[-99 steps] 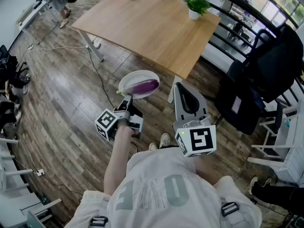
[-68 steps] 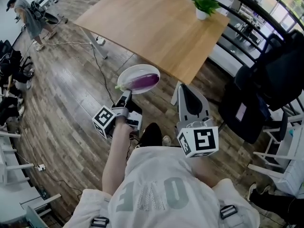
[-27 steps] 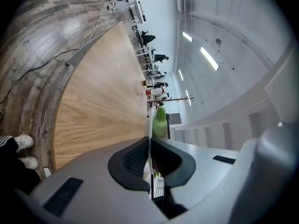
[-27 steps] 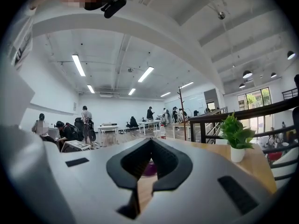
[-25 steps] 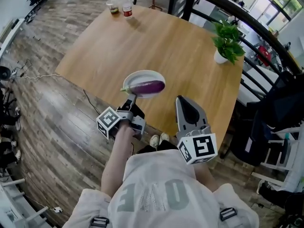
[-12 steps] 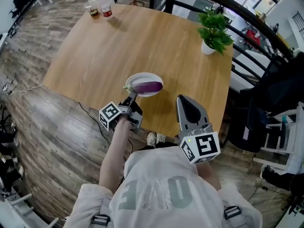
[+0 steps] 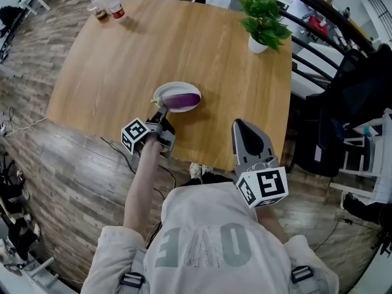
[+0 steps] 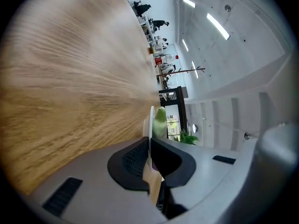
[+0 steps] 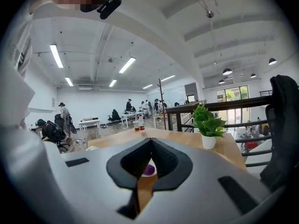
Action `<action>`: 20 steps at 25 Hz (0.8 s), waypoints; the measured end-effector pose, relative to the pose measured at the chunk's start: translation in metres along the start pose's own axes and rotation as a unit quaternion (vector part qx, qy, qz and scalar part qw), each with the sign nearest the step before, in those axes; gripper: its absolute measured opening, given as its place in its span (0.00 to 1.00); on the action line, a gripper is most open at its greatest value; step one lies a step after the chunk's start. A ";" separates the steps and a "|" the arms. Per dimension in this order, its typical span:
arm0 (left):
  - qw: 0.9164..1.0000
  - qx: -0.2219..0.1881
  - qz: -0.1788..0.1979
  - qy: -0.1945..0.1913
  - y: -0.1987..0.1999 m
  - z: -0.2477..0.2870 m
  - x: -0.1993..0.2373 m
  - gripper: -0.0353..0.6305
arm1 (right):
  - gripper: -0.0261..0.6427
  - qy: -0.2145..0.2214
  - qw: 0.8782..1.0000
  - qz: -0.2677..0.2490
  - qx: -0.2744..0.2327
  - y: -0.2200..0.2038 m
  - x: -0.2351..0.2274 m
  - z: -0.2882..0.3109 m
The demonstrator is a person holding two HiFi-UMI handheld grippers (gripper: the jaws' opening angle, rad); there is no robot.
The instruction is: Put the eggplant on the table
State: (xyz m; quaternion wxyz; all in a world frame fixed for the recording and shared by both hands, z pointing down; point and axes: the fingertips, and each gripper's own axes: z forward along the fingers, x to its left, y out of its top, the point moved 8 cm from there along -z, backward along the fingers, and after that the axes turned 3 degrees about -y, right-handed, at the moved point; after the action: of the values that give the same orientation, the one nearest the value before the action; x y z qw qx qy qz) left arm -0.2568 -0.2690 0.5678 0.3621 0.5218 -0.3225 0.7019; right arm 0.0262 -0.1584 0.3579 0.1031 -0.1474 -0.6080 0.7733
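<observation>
A purple eggplant (image 7: pixel 183 100) with a green stem lies on a white plate (image 7: pixel 168 90) low over the wooden table (image 7: pixel 135 48), near its front edge. My left gripper (image 7: pixel 162 111) is shut on the plate's near rim; in the left gripper view the rim (image 8: pixel 152 120) stands edge-on between the pads, the green stem (image 8: pixel 160 122) just beyond. My right gripper (image 7: pixel 245 130) is shut and empty, over the table's front edge to the right of the plate. In the right gripper view a bit of the eggplant (image 9: pixel 148 170) shows past the jaw tips (image 9: pixel 150 141).
A potted green plant (image 7: pixel 263 18) stands at the table's far right. A bottle (image 7: pixel 114 5) and a cup (image 7: pixel 98 10) stand at its far left corner. A black railing (image 7: pixel 318 17) and dark chair (image 7: pixel 349 84) are to the right. Wood floor (image 7: pixel 55 182) surrounds the table.
I have walked up to the table. The plate with the eggplant has come forward and down over the tabletop. The right gripper has moved forward to the table's edge.
</observation>
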 end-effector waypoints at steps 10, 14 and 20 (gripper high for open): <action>0.999 0.039 0.020 0.004 0.027 0.031 0.003 0.08 | 0.07 -0.028 1.000 -0.001 0.003 -0.001 -0.013 -0.007; 0.998 0.043 0.034 0.019 0.029 0.035 0.006 0.08 | 0.07 -0.037 0.999 -0.005 0.004 -0.001 -0.016 -0.009; 0.997 0.041 0.051 0.049 0.027 0.039 0.010 0.08 | 0.07 -0.045 0.999 -0.008 0.001 0.001 -0.018 -0.009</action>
State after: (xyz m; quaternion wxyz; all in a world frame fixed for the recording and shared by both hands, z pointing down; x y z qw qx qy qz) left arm -0.2620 -0.3141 0.5852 0.3197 0.4839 -0.3015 0.7568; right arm 0.0461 -0.1564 0.3570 0.0821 -0.1073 -0.6128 0.7786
